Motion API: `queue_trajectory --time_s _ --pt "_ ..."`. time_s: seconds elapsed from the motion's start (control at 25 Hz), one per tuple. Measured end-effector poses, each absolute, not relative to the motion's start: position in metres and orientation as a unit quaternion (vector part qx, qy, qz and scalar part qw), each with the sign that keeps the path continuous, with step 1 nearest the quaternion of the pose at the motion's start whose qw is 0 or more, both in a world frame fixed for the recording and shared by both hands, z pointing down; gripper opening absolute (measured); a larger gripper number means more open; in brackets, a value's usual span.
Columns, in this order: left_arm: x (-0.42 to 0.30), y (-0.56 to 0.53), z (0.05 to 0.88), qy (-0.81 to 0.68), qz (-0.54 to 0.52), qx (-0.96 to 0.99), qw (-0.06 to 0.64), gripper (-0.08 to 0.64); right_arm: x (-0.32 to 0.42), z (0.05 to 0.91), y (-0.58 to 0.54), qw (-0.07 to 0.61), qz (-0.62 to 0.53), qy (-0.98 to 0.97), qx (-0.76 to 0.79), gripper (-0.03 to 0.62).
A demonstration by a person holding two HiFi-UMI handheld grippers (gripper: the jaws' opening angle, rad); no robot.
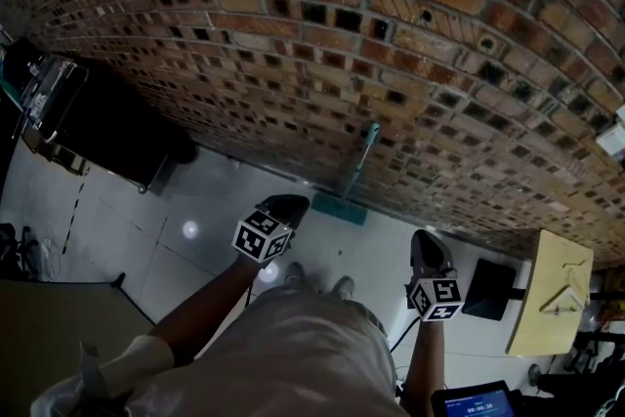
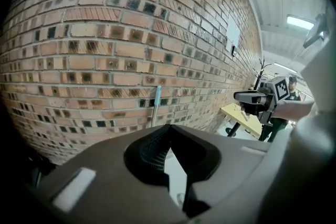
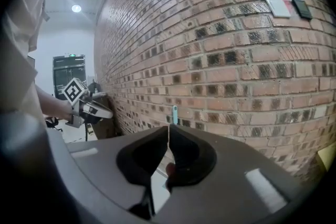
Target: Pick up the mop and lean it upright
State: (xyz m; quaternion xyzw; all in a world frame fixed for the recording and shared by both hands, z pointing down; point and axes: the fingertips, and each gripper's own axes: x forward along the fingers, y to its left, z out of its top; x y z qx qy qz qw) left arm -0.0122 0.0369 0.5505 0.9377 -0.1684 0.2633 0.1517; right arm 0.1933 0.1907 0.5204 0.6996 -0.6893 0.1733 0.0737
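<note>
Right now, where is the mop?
The mop leans against the brick wall, centre of the head view, its head on the floor just ahead of the left gripper.

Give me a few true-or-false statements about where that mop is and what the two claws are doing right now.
1. The mop leans upright against the brick wall. True.
2. The left claw grips the mop handle. False: it is shut on nothing and is well clear of the mop.
3. The right claw is shut and empty. True.
4. The yellow table stands on the person's left. False: it stands on the right, beside the wall.
</note>
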Motion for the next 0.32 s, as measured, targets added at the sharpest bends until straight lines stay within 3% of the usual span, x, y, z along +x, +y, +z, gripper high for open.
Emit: queue_trajectory --time_s 0.32 --pt "0.003 0.048 0.551 -0.161 0.274 0.939 0.134 0.025 0.189 0.493 0.201 0.062 0.133 -0.706 0.693 0.0"
